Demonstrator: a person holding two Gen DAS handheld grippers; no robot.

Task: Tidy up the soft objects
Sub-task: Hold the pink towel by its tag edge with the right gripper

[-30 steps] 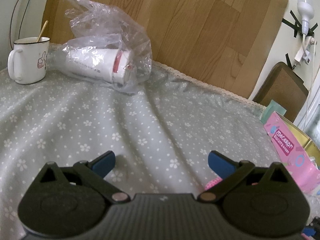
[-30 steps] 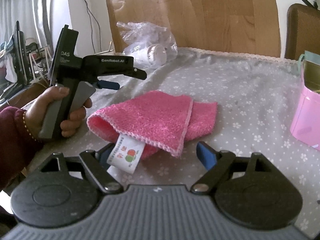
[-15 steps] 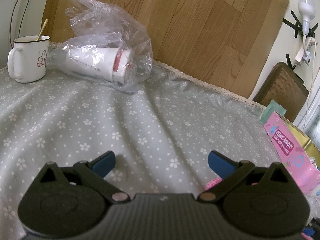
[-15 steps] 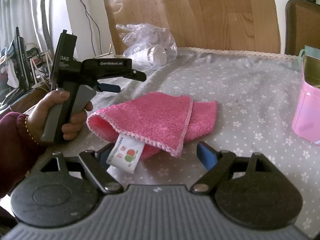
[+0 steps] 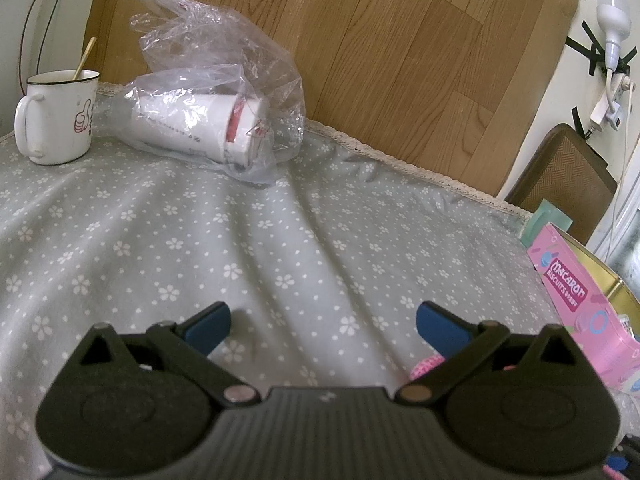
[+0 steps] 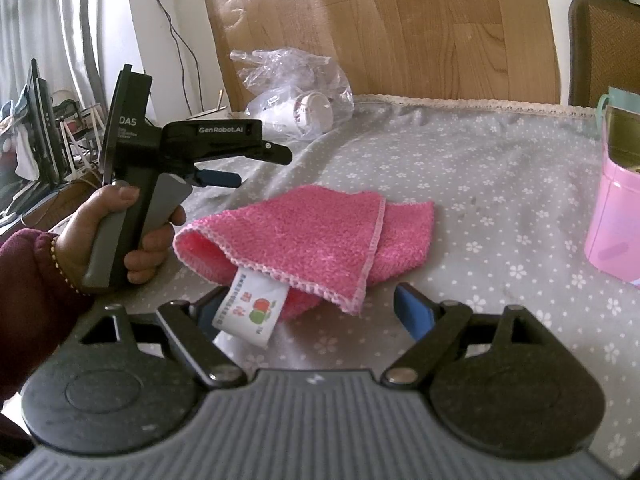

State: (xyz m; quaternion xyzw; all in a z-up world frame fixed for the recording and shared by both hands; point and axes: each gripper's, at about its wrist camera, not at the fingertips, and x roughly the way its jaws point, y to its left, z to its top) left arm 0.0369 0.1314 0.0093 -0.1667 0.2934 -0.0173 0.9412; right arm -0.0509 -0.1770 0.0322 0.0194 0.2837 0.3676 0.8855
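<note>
Pink towel [image 6: 320,236] lies folded mid-tabletop; both tools, left tool [image 5: 322,322] and right tool [image 6: 310,310], hover spread apart, likely readying a grasp.

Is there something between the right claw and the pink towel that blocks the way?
Nothing visible does. The right claw is open just before the pink towel, whose white label hangs toward it. The left claw hovers to the side.

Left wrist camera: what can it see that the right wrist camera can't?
Only the left wrist view shows the white mug with a stick in it and the lamp taped to the wall. Only the right wrist view shows the whole pink towel, its white tag and a hand holding the other claw. Both show the plastic bag and flowery tablecloth.
</note>
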